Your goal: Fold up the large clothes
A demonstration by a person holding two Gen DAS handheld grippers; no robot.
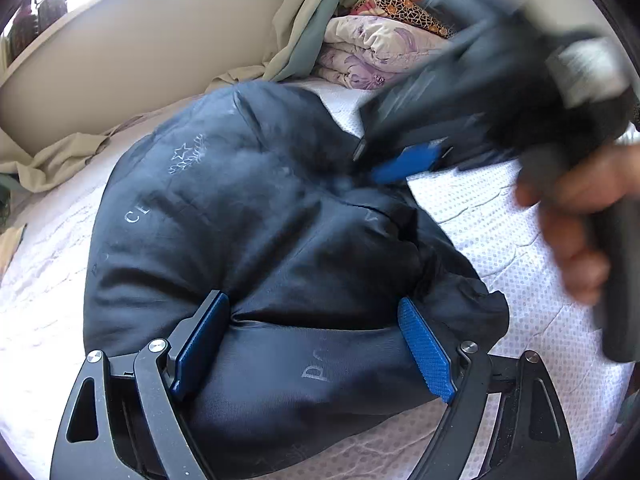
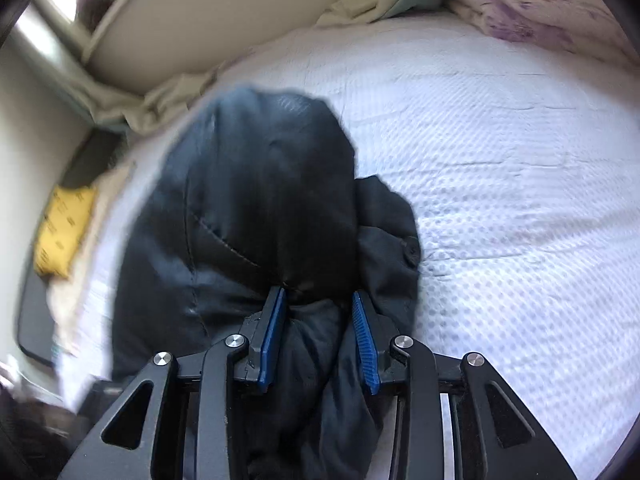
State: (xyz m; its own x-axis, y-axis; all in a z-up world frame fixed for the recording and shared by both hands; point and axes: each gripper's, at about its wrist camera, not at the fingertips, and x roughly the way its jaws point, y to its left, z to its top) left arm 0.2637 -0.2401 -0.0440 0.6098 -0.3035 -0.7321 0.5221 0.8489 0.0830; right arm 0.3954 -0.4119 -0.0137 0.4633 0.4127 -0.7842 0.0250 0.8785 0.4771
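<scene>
A large dark navy padded jacket (image 1: 240, 216) with pale printed lettering lies bunched on a white mattress (image 1: 500, 232). My left gripper (image 1: 312, 344) is shut on a thick fold of the jacket at its near edge, blue pads pressing both sides. In the left wrist view my right gripper (image 1: 400, 168) comes in blurred from the upper right and meets the jacket's top. In the right wrist view my right gripper (image 2: 318, 336) is shut on a bunched fold of the jacket (image 2: 248, 200), lifting it above the mattress (image 2: 500, 180).
A beige headboard (image 1: 140, 48) curves along the back. Folded floral bedding (image 1: 380, 56) and a beige-green sheet (image 1: 304, 24) sit at the back right. A yellow packet (image 2: 64, 228) lies at the left of the bed. A hand (image 1: 576, 220) holds the right gripper.
</scene>
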